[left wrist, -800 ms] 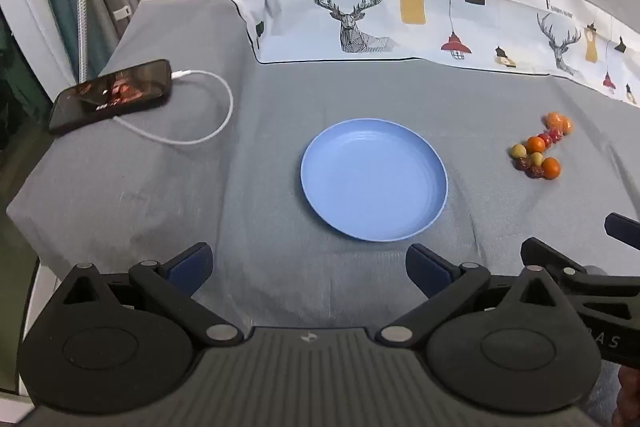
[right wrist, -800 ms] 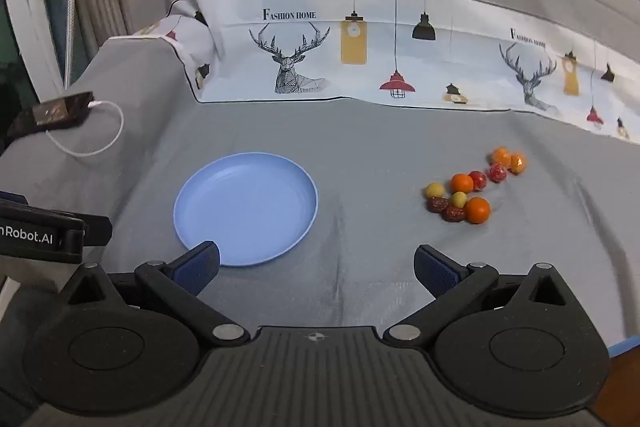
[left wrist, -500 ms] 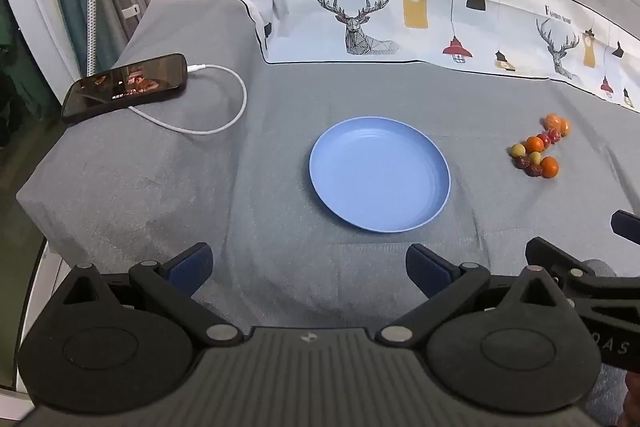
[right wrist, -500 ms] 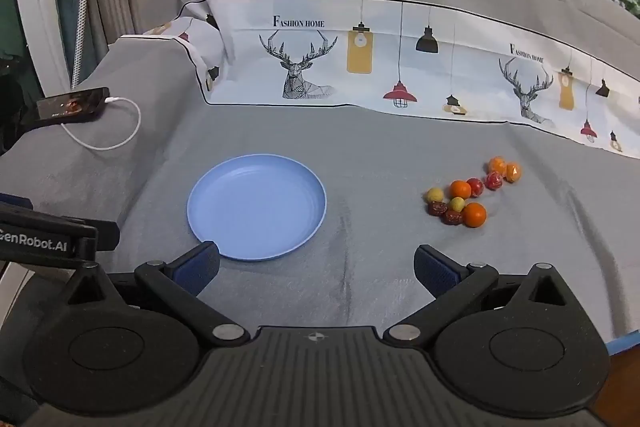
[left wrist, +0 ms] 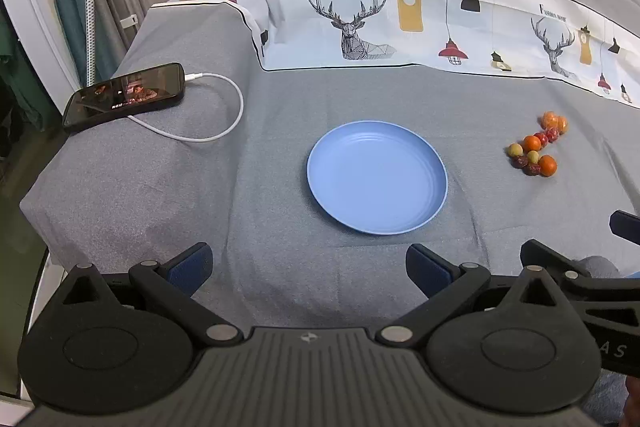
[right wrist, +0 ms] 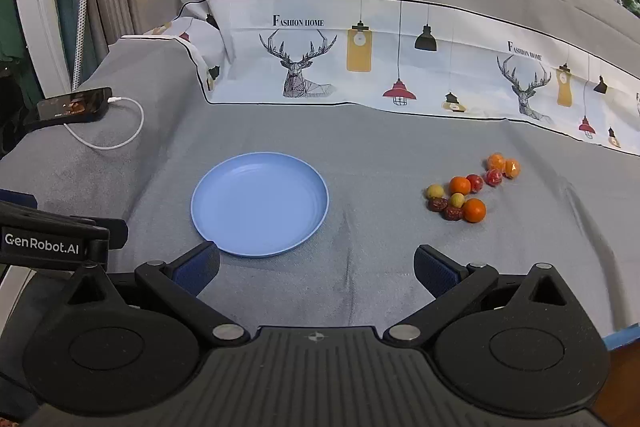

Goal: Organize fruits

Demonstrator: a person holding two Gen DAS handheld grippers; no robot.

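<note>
Both the left tongs [left wrist: 307, 265] and right tongs [right wrist: 316, 267] gape empty above the bed [right wrist: 380, 147], where the fruits [right wrist: 468, 191], perhaps partly wrapped, cluster right of a bare blue plate [right wrist: 260, 205], a charging phone [left wrist: 124, 95] far left.

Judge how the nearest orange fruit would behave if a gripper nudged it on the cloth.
The orange fruit looks round and smooth, so it would probably roll. It touches a dark red fruit, which would likely shift too. The soft grey cloth may slow it.
</note>
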